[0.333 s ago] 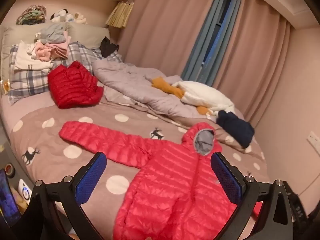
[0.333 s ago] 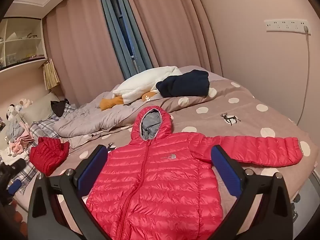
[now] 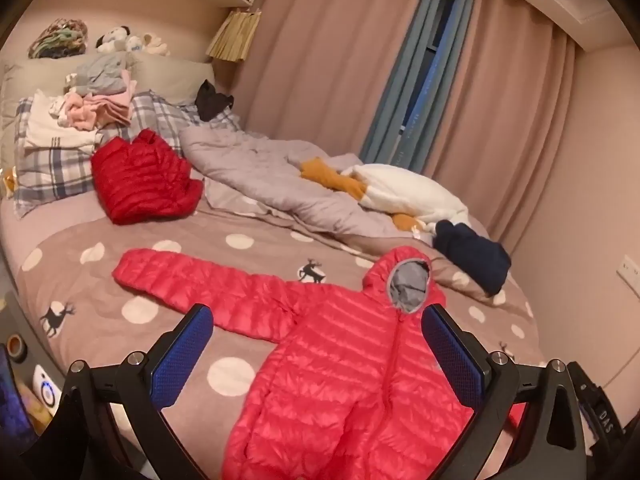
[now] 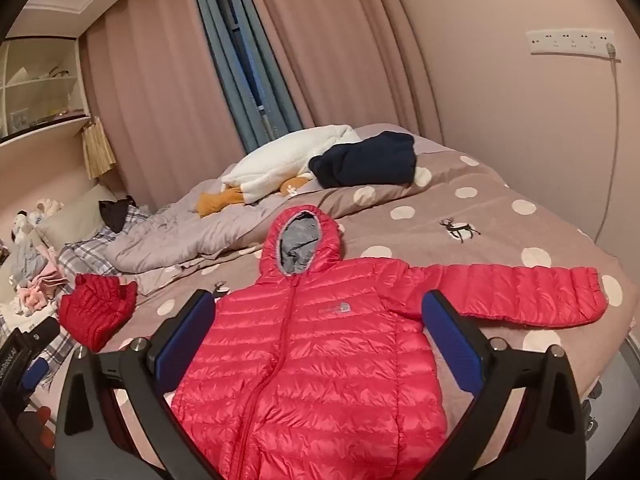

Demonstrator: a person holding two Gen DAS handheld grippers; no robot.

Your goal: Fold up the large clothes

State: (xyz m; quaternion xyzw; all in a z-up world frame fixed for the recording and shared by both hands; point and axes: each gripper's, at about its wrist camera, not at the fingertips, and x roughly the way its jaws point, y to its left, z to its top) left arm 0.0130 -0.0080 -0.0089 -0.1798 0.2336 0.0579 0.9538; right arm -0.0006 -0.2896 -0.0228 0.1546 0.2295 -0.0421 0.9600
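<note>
Nothing moved: two open tongs, one spread jacket.

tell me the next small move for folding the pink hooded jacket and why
Probably bring the right gripper down onto the right sleeve to fold it across the chest. The pink hooded jacket lies flat, zipped and face up on the bed, both sleeves spread wide. Both grippers are open and empty above it, the left gripper too, so no fold has started.

Bedspread bare around jacket; navy garment beyond hood
</note>
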